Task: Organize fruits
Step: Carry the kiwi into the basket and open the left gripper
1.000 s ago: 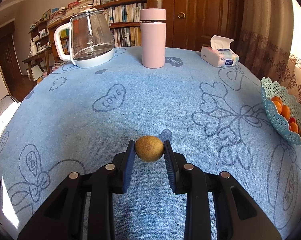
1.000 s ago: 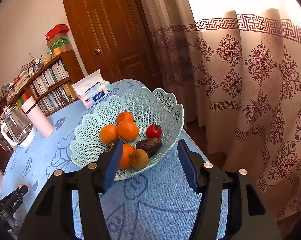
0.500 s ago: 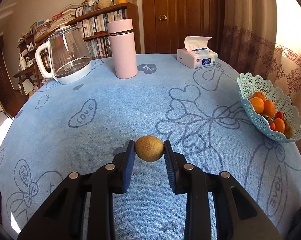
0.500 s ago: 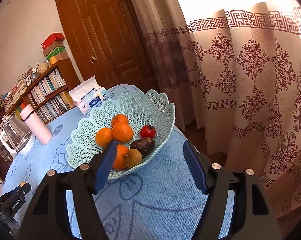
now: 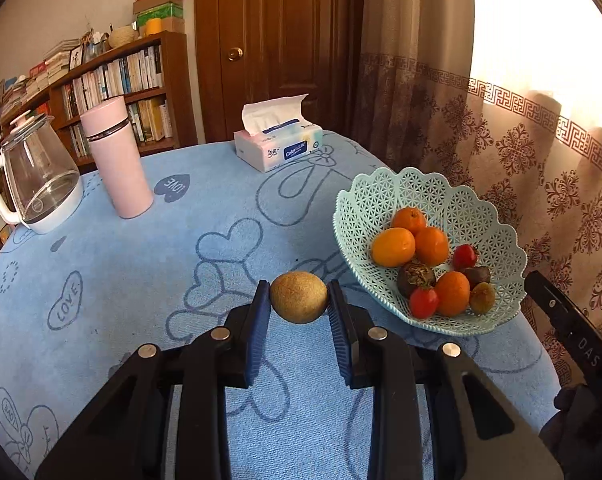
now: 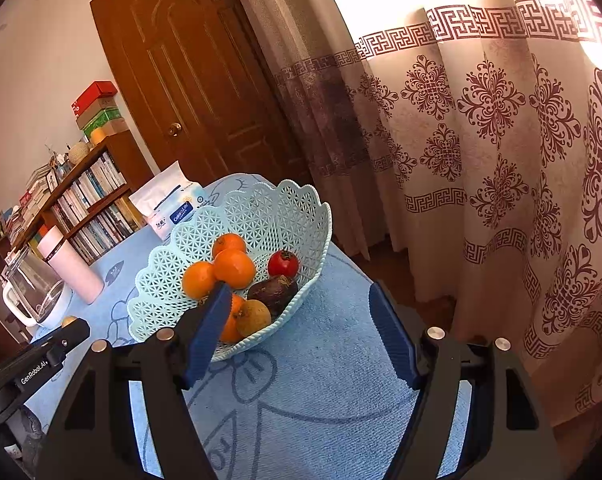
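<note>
My left gripper (image 5: pixel 299 300) is shut on a brown kiwi (image 5: pixel 298 297) and holds it above the blue tablecloth, just left of the pale green lattice basket (image 5: pixel 385 188). The basket holds several oranges (image 5: pixel 393 246), small red fruits (image 5: pixel 464 257) and dark brown fruits (image 5: pixel 415 276). My right gripper (image 6: pixel 301 304) is open and empty, low over the table's near right corner, with the basket (image 6: pixel 277 208) just beyond its left finger. The left gripper also shows at the left edge of the right wrist view (image 6: pixel 67 326).
A tissue box (image 5: pixel 279 148), a pink thermos (image 5: pixel 115 156) and a glass kettle (image 5: pixel 37 180) stand at the far side of the table. A patterned curtain (image 6: pixel 501 140) hangs close to the right. A bookshelf (image 5: pixel 113 76) and door (image 5: pixel 277 40) are behind.
My left gripper has swung right with the kiwi, and the basket is now much closer to it. My right gripper has drawn back slightly, still open.
</note>
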`<act>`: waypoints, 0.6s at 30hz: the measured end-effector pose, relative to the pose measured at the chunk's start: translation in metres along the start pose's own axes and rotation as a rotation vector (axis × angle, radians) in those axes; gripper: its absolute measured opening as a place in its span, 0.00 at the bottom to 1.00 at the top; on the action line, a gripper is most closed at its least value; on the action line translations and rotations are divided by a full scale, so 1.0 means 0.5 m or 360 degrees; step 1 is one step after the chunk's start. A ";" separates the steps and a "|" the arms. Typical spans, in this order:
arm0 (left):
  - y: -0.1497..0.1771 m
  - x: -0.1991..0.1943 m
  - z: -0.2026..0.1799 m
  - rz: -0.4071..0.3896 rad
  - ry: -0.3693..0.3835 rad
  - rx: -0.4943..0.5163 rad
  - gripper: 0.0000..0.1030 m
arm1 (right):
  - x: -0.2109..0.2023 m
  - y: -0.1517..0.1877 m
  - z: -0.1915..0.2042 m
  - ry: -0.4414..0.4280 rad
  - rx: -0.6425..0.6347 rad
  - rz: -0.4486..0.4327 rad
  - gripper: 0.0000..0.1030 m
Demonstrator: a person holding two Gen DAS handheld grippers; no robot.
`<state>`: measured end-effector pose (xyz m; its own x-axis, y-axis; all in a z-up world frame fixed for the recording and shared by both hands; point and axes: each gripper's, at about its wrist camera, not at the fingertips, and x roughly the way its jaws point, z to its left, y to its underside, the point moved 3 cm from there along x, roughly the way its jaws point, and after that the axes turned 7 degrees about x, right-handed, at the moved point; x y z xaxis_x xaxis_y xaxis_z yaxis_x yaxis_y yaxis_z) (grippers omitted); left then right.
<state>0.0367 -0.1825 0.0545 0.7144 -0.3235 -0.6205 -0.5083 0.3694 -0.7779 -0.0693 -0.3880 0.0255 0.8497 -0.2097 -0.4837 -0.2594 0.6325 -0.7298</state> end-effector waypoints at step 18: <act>-0.037 0.115 -0.093 0.0056 0.0234 0.0142 0.28 | 0.007 0.001 -0.006 -0.0004 0.0030 0.0019 0.71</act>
<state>0.0648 -0.2486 0.0288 0.6155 -0.4308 -0.6600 -0.4823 0.4565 -0.7477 -0.0679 -0.3905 0.0220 0.8478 -0.2002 -0.4911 -0.2608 0.6489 -0.7148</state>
